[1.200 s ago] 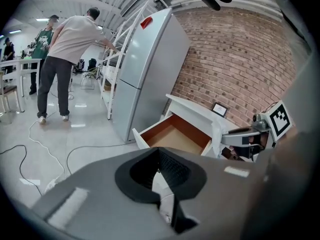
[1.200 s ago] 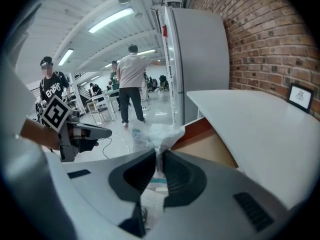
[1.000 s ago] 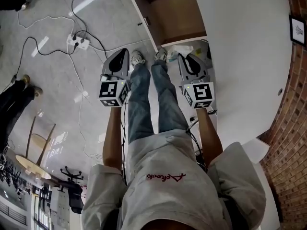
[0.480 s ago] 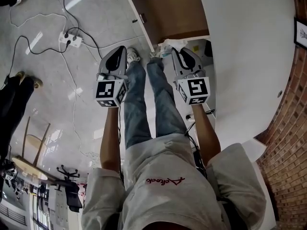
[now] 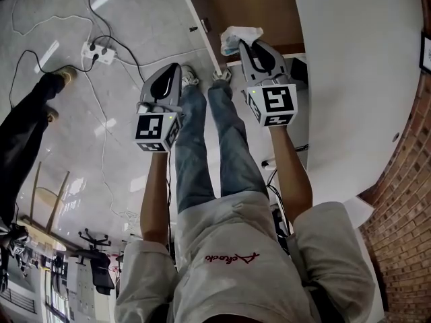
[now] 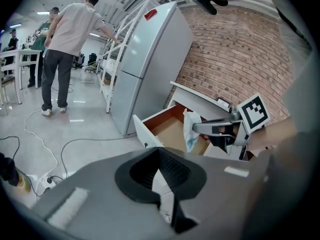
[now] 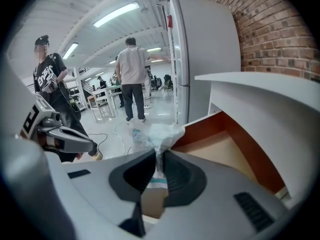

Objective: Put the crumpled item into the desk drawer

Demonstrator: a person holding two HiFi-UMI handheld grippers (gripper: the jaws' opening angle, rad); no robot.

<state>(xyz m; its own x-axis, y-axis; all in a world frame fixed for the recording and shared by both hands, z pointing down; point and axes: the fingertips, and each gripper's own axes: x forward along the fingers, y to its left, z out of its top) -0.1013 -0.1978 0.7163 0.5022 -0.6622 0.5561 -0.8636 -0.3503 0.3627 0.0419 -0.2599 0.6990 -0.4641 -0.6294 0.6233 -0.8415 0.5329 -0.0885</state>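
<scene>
**Scene read from left to right.**

- **Far left:** a pale floor [image 5: 101, 153] carries a power strip [image 5: 94, 51]. A bystander's dark-trousered leg [image 5: 27, 123] stands at the floor's edge.
- **Left of centre:** the left gripper [image 5: 174, 73] hangs over the floor, just beside the person's left shoe [image 5: 191, 80] and well apart from the drawer. Its jaws are closed tip to tip, with nothing between them.
- **Centre:** the person's legs in jeans [image 5: 202, 140] run between the two grippers.
- **Right of centre:** the right gripper [image 5: 245, 45] points down and away from the person, toward the drawer [image 5: 266, 12].
  - Its jaws stand narrow, pinching the wad [image 5: 237, 38], a crumpled white sheet with some teal print.
  - The upper part of the wad bunches out above the jaw tips, and its lower end hangs below them.
- **The drawer:** it is pulled out, showing a white front and a bare brown inside. The wad is held over the near edge of the drawer, by its front panel. No view shows whether its lower end touches the brown bottom.
- **Right:** the white surface [image 5: 357, 79] overhangs the drawer.
- **Far right:** a brick wall [image 5: 404, 207] bears a small framed picture [image 5: 425, 52].
- **Background, from the gripper views:** a tall grey fridge [image 6: 150, 59] stands beyond the drawer, and a standing person [image 7: 131, 74] faces away.
</scene>
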